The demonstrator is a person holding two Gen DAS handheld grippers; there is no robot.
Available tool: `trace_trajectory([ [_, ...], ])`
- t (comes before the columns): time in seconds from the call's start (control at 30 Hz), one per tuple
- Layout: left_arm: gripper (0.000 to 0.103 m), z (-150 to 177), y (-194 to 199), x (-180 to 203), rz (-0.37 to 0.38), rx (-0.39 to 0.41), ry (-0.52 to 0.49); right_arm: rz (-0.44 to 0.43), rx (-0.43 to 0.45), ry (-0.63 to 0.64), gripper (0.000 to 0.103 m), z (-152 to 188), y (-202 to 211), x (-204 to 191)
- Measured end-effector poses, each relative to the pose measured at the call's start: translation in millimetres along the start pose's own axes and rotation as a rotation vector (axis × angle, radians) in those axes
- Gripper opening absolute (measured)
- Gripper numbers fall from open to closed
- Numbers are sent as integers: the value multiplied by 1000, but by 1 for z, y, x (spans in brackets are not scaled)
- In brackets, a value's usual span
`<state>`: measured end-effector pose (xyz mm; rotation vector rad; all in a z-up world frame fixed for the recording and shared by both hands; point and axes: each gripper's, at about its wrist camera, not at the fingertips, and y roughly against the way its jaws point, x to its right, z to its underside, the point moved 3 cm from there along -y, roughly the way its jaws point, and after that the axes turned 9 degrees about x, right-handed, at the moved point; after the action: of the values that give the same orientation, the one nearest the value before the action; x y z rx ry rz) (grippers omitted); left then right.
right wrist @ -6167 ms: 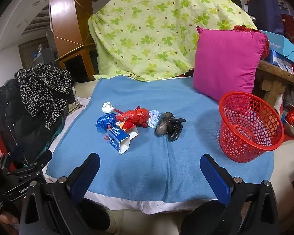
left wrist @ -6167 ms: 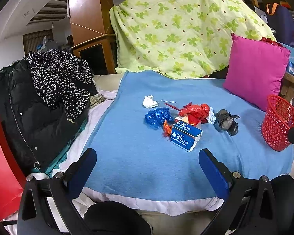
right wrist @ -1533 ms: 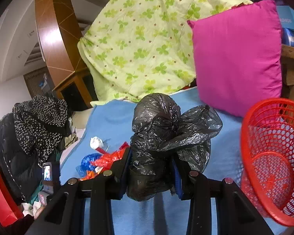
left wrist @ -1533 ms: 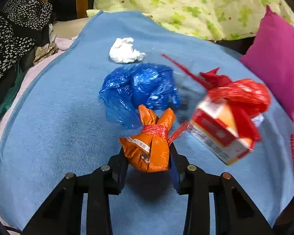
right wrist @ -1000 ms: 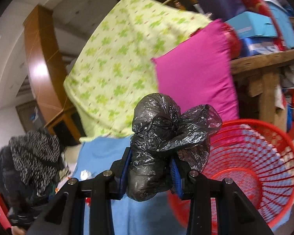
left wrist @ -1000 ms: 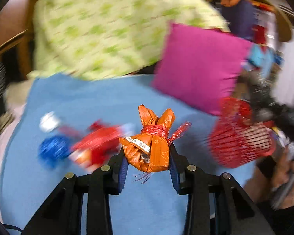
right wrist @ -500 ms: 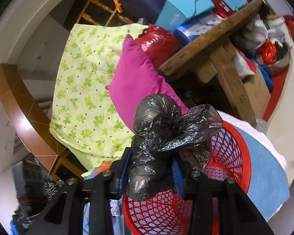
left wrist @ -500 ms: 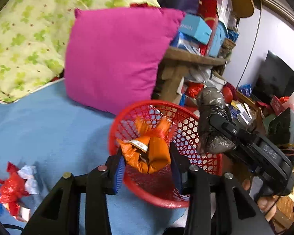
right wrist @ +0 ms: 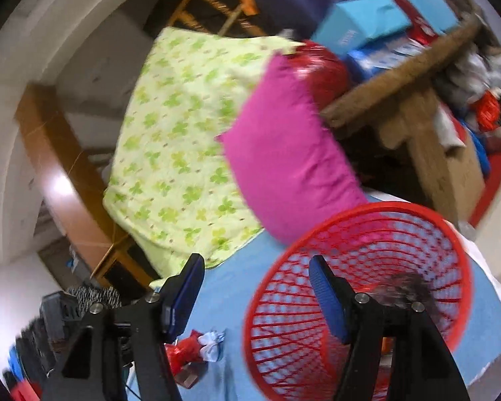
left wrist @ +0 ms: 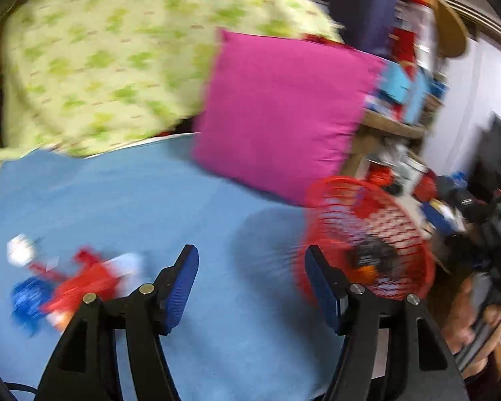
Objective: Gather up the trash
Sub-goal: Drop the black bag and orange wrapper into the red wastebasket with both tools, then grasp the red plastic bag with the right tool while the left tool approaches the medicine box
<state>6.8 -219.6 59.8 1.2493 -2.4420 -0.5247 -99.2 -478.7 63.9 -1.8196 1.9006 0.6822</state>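
Note:
A red mesh basket [left wrist: 377, 200] stands on the blue blanket [left wrist: 150, 200] at the right. Through its wall I see the black bag [left wrist: 372, 255] and the orange bundle [left wrist: 367, 272] inside. My left gripper [left wrist: 250, 282] is open and empty, just left of the basket. My right gripper [right wrist: 255, 295] is open and empty above the basket's [right wrist: 317, 230] near rim; the black bag [right wrist: 407, 287] blurs inside it. A red bag [left wrist: 83, 282], a blue bag [left wrist: 28, 295] and a white wad [left wrist: 20, 250] lie on the blanket at the left. The red bag also shows in the right wrist view [right wrist: 183, 351].
A magenta pillow [left wrist: 284, 110] leans behind the basket. A green floral quilt [left wrist: 117, 60] is draped at the back. A cluttered wooden bench [right wrist: 417, 100] stands to the right. Dark clothes [right wrist: 50, 327] lie at the far left. A person's hand [left wrist: 467, 327] is at the lower right.
Both grippers have opened. The orange bundle and the black bag have dropped into the red basket. The left gripper has swung back to the left, away from the basket.

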Motion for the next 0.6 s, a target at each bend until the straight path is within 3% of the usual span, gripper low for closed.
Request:
trace_trajectory([
  [0.17,70,33,36,-94,-251,15,72,-82,-42,97,69,30,-15,-51],
  [0.27,70,58,49,-138,-350,-8,129,-125,-104,134,69,55,-33,-81],
  [0.47,70,110,40,-175,-366,-83,217,-150,-306,196,69,119,-82,-130],
  [0.6,70,126,30,-185,-350,-111,244,-167,-468,175,69,164,-116,-147],
])
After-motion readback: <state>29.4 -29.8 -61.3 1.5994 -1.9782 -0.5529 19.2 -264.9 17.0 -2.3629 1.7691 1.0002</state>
